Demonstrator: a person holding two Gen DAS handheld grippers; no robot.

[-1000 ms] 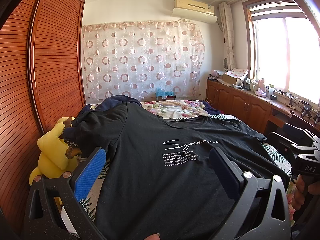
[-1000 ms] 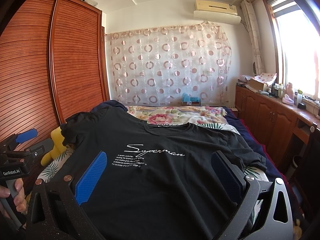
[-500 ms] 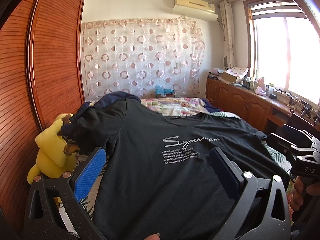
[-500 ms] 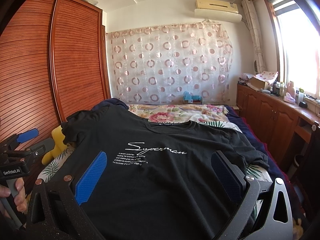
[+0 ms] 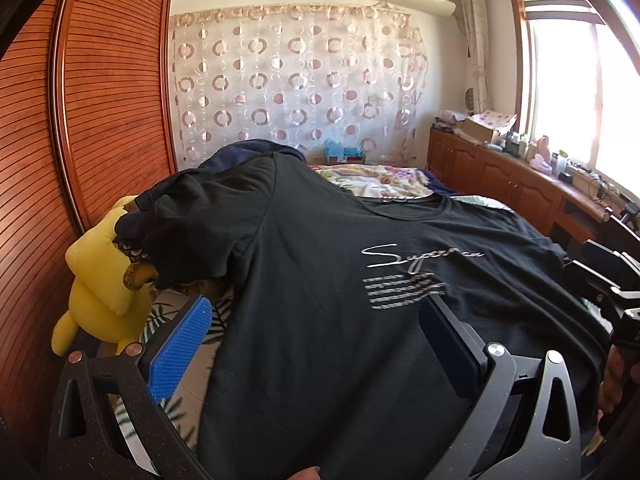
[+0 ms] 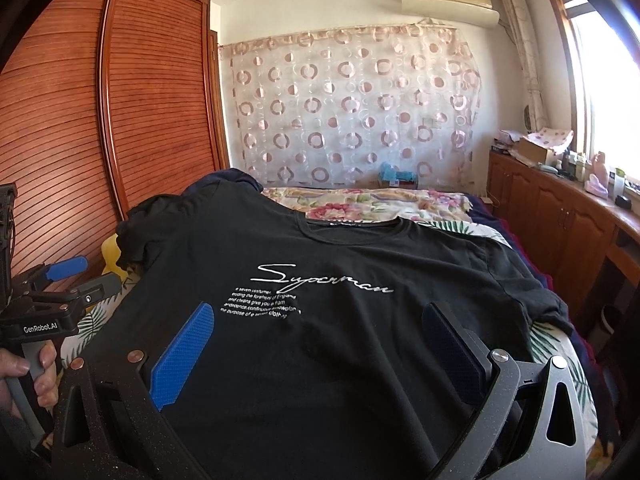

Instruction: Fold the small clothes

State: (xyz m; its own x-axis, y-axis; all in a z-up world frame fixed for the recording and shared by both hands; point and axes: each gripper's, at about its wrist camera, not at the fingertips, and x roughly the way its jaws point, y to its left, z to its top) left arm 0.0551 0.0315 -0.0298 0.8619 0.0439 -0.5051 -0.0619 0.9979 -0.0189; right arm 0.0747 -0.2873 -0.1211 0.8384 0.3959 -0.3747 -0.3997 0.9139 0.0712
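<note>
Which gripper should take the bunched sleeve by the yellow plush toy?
Left. The left gripper is open near the bunched sleeve beside the plush toy; the right gripper, also open, hovers over the black T-shirt middle.

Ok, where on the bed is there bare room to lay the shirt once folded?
Bare room: floral quilt beyond the black T-shirt collar, up to the curtain. A leaf-print strip shows by its right sleeve. Crowded: left edge, yellow plush and dark clothes.

Black T-shirt [image 5: 320, 280] flat between wide-spread left claw [image 5: 316, 344] fingers.
</note>
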